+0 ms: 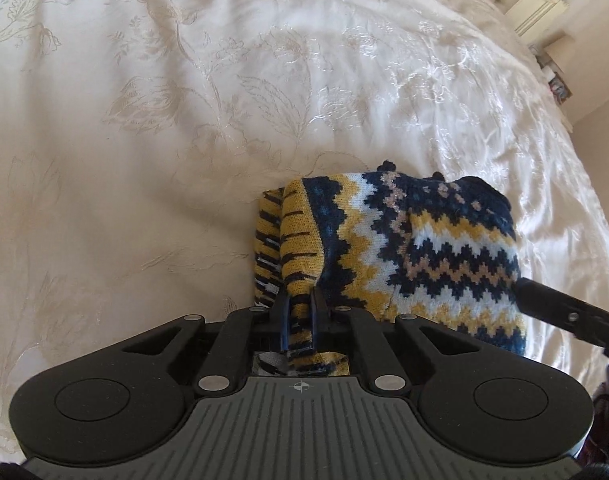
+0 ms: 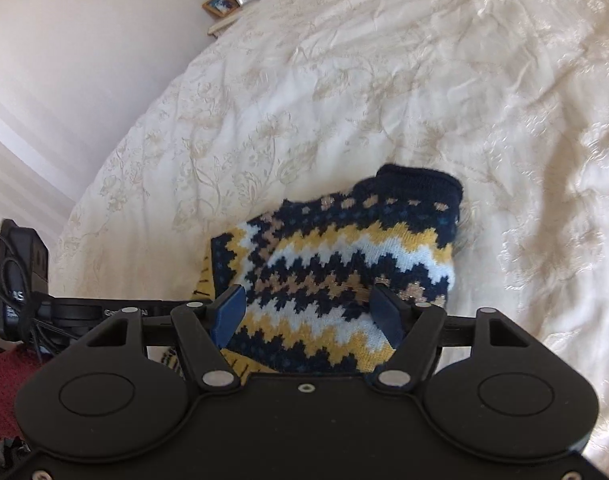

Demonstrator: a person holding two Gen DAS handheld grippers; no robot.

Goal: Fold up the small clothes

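Where the left tongs (image 1: 301, 312) close narrowly, they pinch a fold of the yellow, dark-striped edge of a small knitted sweater (image 1: 416, 248), with a bit of that knit bunched behind the fingers near the camera. To their right, the black body of the right tongs (image 1: 564, 312) reaches in and touches the sweater's right side. Seen from the right wrist, the right tongs (image 2: 308, 312) stand wide apart, their blue pads (image 2: 228, 312) straddling the zigzag-patterned front of the sweater (image 2: 344, 256); whether the pads press into the knit or only sit just over it is hard to judge from this angle. The garment, banded in navy, yellow, pale blue and tan, with a navy ribbed cuff or collar at its far end, lies bunched on a cream bedspread (image 1: 184, 100) embroidered with flowers. Farther off, beside the bed, a small nightstand (image 2: 224, 26) carries a framed picture (image 2: 220, 5) and a few small items too blurred to name.
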